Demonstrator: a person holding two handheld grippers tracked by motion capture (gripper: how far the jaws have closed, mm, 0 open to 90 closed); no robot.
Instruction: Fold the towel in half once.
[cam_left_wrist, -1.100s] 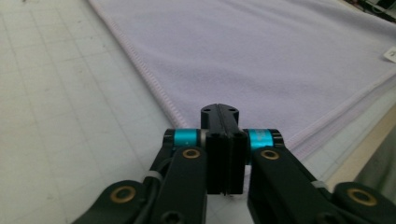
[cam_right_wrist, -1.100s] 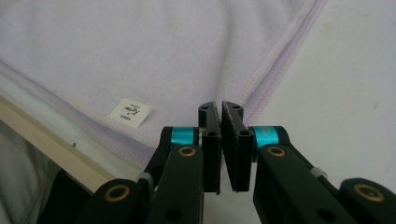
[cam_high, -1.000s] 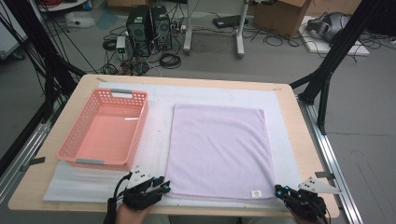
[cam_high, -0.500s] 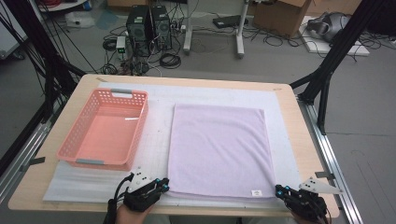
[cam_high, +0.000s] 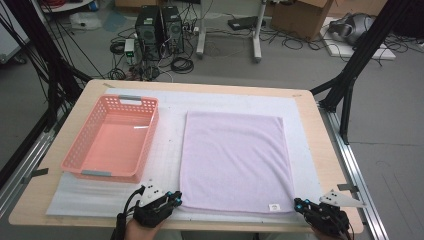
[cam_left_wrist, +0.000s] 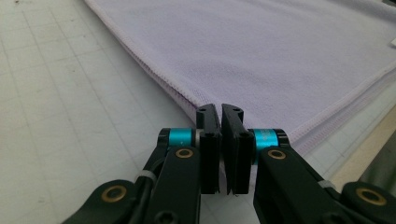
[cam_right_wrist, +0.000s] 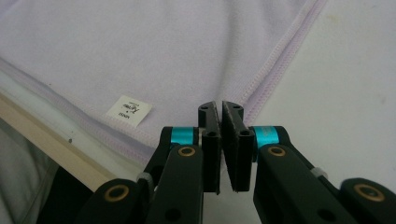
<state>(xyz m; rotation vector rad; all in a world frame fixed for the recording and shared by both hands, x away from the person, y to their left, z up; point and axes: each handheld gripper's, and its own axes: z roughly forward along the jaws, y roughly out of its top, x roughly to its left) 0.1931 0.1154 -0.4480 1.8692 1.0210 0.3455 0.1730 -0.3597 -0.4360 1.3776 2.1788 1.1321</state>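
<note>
Fingers (cam_left_wrist: 219, 122) of the left gripper (cam_high: 172, 199) are pinching the near left corner of the lilac towel (cam_high: 235, 160), which is lying flat on the tabletop (cam_high: 310, 107), long axis running away. Those of the right gripper (cam_high: 299, 204) are clamping the near right corner.

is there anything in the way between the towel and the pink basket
Nothing visible. The lavender towel lies flat on the white mat, and the pink basket sits empty right beside its left edge, with just a bare strip of mat between them.
</note>
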